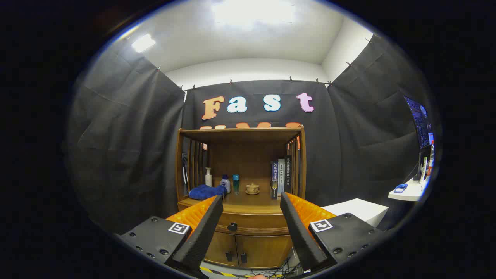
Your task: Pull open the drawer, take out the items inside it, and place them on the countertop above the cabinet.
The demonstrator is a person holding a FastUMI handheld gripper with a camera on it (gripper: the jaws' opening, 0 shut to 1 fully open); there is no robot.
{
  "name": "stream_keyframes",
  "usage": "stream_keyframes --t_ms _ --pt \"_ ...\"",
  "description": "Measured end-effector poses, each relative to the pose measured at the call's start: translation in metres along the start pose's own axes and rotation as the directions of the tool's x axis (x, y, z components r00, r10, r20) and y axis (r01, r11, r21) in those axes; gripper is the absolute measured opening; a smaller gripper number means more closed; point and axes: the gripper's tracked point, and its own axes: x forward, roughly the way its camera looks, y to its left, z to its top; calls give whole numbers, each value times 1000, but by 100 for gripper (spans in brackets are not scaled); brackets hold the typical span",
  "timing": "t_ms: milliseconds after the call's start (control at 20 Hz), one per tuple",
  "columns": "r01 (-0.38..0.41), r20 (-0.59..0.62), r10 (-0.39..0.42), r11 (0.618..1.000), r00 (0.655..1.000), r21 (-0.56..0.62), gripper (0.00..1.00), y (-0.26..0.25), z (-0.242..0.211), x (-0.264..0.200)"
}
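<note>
The hand-held gripper point(251, 217) hangs wide open and holds nothing. The drawer point(248, 224) sits shut under the worktop point(248, 202), straight ahead and well beyond the fingers, and its dark knob point(232, 227) shows in the gap between them, nearer the left finger. The front runs crosswise, so I judge the pull comes straight back toward the hand.

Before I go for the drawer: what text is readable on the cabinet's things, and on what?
"关系的重建": spine of the blue book on the countertop.
Other book spines: too blurred to read.
Bottles: print too small.
The gripper is open, with the drawer knob beyond its fingers.
</note>
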Motion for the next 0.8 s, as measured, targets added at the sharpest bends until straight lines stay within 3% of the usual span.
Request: stream_keyframes --t_ms 800 --pt "-1 0 1 1000 1000 0 97 1 -2 1"
